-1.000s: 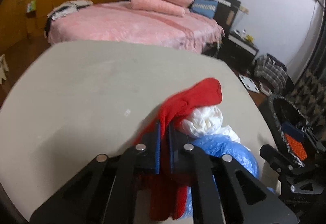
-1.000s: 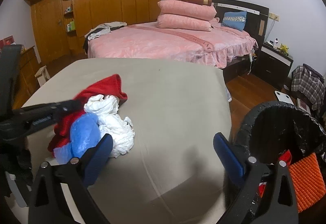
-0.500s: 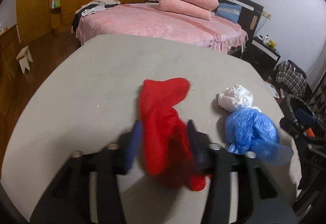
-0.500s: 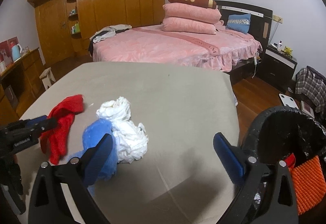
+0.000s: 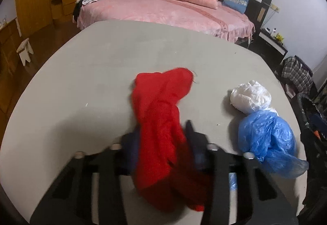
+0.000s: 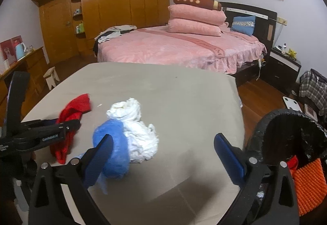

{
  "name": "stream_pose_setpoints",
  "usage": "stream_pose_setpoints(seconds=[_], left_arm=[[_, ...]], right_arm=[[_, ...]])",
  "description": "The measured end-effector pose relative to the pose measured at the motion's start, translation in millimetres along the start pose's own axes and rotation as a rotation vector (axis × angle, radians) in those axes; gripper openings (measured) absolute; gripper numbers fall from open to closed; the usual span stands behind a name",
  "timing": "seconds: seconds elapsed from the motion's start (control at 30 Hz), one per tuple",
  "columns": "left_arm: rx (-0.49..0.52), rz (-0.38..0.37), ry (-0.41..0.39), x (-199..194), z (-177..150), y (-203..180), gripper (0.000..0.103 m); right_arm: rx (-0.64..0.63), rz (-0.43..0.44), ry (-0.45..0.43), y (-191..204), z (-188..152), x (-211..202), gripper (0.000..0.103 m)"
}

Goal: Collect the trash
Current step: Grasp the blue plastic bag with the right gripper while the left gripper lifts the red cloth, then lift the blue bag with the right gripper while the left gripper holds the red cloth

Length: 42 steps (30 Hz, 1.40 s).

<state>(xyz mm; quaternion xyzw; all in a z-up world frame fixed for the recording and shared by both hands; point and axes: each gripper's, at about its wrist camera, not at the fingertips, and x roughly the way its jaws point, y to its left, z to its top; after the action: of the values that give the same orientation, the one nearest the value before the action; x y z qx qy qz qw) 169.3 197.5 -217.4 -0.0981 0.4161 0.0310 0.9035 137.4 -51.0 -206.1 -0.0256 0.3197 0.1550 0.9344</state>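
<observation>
A red cloth (image 5: 161, 122) lies on the grey table (image 5: 102, 73), between the fingers of my left gripper (image 5: 163, 139), which is open around it; the view is blurred. The cloth also shows in the right wrist view (image 6: 71, 118) beside the left gripper (image 6: 51, 133). A white crumpled bag (image 5: 250, 99) and a blue plastic bag (image 5: 267, 139) lie to the right. My right gripper (image 6: 163, 153) is open and empty above the table, just right of the blue bag (image 6: 112, 147) and white bag (image 6: 137, 129).
A black-lined trash bin (image 6: 290, 135) with an orange item (image 6: 310, 182) inside stands off the table's right edge. A pink bed (image 6: 179, 49), wooden wardrobe (image 6: 114, 8), small stool (image 6: 52, 77) and nightstand (image 6: 286, 65) lie beyond the table.
My left gripper, shut on the red cloth a second ago, has opened after dragging the cloth left, away from the white and blue bags. The right gripper has stayed open and risen a little.
</observation>
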Motion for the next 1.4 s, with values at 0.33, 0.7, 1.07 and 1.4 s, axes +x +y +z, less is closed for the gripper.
stream_pose_setpoints(seconds=[0.33,0.7,1.07,1.4], left_arm=[[0.053,0.040,-0.059,-29,-13,12,0.015],[0.024,0.047,-0.060,-40,-20,27,0.015],[-0.025,0.066,-0.052,-38,-20,38,0.015],[-0.049,0.069,-0.020,-28,-21,46,0.017]], right_arm=[[-0.055,0.105,0.035,32,-11,-2,0.080],[-0.080,0.168,0.112,54,-22,8,0.035],[-0.108,0.230,0.133,79,-22,18,0.065],[-0.119,0.195,0.211,90,-12,53,0.059]])
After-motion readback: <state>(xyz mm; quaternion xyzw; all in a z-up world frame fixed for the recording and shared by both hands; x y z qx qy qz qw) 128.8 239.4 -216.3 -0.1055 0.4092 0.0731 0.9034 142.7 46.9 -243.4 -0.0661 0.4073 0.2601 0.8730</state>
